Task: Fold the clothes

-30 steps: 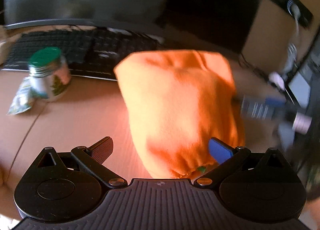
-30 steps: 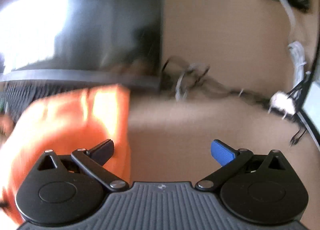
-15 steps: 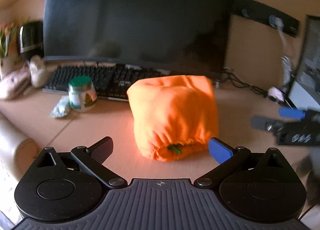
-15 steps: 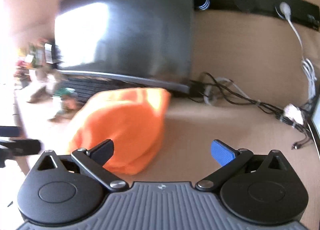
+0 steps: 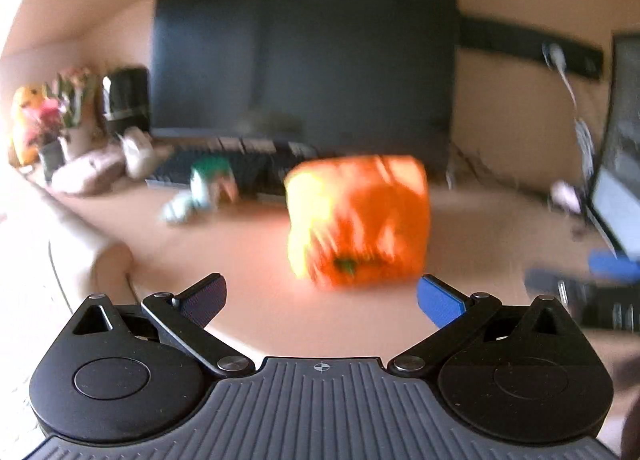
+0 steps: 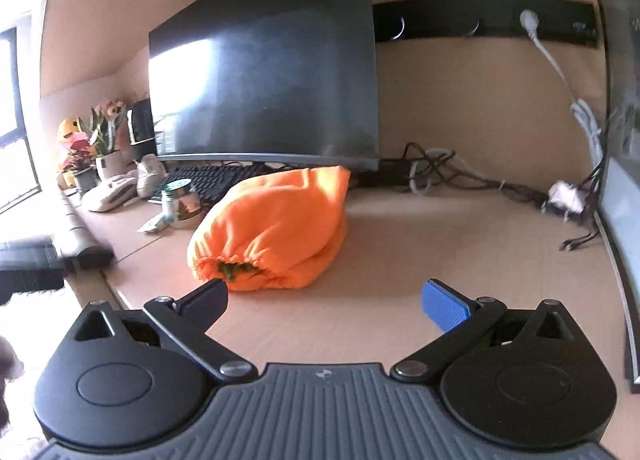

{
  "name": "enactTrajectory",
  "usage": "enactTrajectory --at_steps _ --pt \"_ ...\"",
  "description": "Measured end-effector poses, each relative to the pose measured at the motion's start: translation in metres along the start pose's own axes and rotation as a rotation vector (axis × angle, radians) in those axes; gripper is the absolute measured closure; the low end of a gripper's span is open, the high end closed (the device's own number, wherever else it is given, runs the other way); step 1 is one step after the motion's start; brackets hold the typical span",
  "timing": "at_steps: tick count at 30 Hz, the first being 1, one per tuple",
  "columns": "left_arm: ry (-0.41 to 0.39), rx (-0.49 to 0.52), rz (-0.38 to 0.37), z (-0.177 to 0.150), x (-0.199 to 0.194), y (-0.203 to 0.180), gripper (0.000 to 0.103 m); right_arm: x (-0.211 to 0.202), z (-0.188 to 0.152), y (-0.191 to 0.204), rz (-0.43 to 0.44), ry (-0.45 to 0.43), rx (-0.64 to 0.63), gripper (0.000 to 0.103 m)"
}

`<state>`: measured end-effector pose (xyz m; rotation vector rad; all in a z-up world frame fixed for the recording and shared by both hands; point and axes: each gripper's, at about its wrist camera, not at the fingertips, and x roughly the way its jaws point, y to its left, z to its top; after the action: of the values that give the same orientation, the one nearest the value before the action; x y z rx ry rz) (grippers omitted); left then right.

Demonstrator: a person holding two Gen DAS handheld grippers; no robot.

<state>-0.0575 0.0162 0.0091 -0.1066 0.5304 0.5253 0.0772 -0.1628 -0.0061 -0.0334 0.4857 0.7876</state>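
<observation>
- On the wooden desk, in front of the big dark monitor, I see the orange garment lying as a compact folded bundle, its gathered elastic hem turned toward my cameras with a bit of green showing at the opening.
- My left gripper has its jaws spread wide and holds nothing; the bundle sits on the desk beyond its fingertips, apart from them. This view is smeared by motion blur.
- My right gripper is likewise spread wide and empty; its dark left finger appears just in front of the hem, though I cannot tell whether it touches.
- In the left wrist view the right gripper shows as a blurred dark shape with a blue pad at the right edge; in the right wrist view the left one is a blurred dark block at the left edge.
- Behind the garment lies a black keyboard, and a green-lidded jar stands to its left, near a small packet.
- A tangle of cables runs along the back wall to the right.
</observation>
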Motion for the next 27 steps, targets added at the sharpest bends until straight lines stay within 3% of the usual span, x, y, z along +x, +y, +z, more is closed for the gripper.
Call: enactTrajectory --at_steps 8,16,27 --pt "0.053 -0.01 -0.016 -0.002 -0.003 0.001 0.0 -0.004 -0.008 0.008 -0.027 -0.011 -0.024 0.0" --pt "0.041 -0.087 0.006 -0.008 -0.004 0.004 0.0 -0.009 -0.015 0.01 -0.036 -0.028 -0.048 0.0" --pt "0.056 -0.064 -0.037 -0.013 0.001 -0.006 0.0 -0.014 -0.017 0.006 -0.061 -0.024 -0.049 0.0"
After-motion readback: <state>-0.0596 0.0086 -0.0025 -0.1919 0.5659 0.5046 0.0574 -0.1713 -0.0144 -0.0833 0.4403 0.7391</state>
